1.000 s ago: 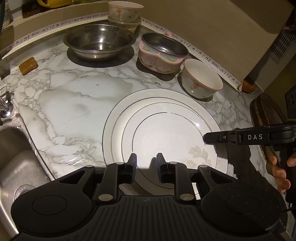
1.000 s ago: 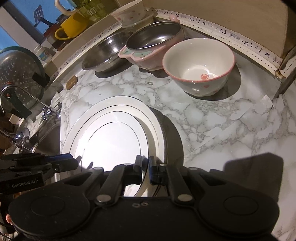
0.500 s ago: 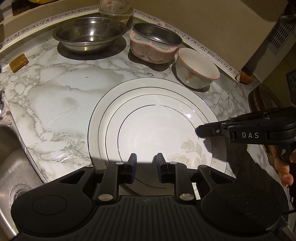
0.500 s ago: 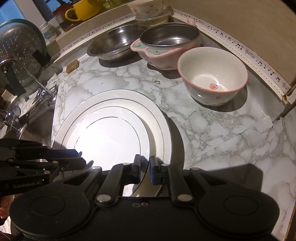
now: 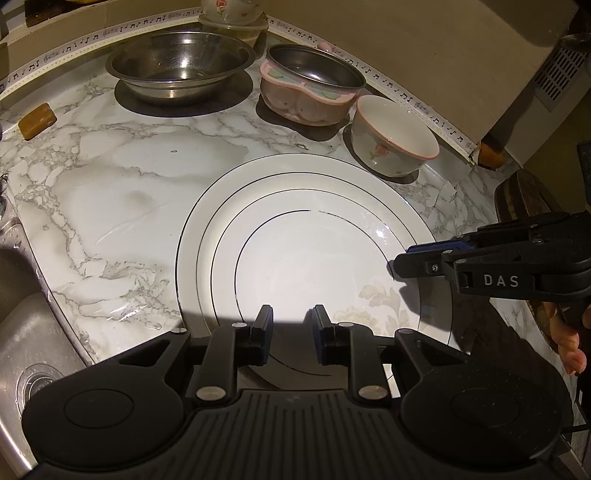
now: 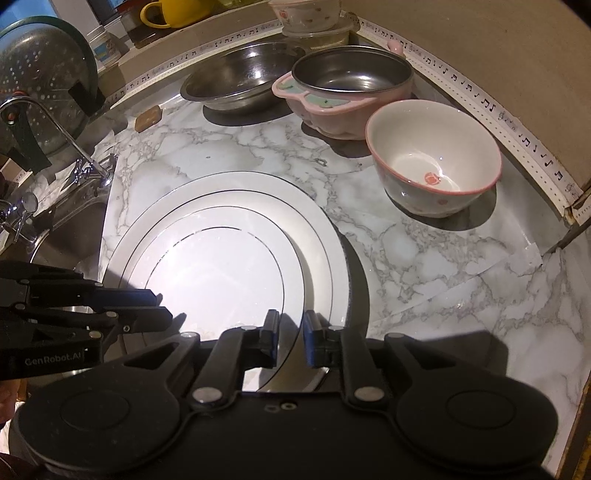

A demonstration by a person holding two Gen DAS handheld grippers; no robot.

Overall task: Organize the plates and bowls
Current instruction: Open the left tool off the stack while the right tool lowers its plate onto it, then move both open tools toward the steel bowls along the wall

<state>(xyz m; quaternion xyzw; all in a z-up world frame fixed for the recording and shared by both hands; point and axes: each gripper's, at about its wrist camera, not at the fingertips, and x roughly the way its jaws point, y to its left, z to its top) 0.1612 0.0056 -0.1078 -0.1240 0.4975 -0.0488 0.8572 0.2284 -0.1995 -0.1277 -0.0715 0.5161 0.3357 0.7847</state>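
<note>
A stack of large white plates [image 5: 295, 236] with thin dark rings lies on the marble counter [image 5: 110, 184]; it also shows in the right wrist view [image 6: 221, 266]. My left gripper [image 5: 290, 332] is open, its fingers over the stack's near rim. My right gripper [image 6: 290, 338] is slightly open at the stack's right rim and shows in the left wrist view [image 5: 402, 260]. Behind stand a white pink-rimmed bowl [image 6: 432, 158], a pink bowl with a steel insert [image 6: 347, 92] and a wide steel bowl [image 5: 181, 62].
A sink [image 5: 22, 332] with a faucet [image 6: 55, 129] lies left of the plates. A brown soap bar [image 5: 37, 120] lies at the back left. A floral bowl on a clear container [image 6: 306, 18], a yellow mug [image 6: 173, 13] and a colander [image 6: 40, 81] stand at the back.
The right gripper's jaws have parted from nearly shut at the plate rim. Both grippers have risen and drawn back slightly. The plates have not moved.
</note>
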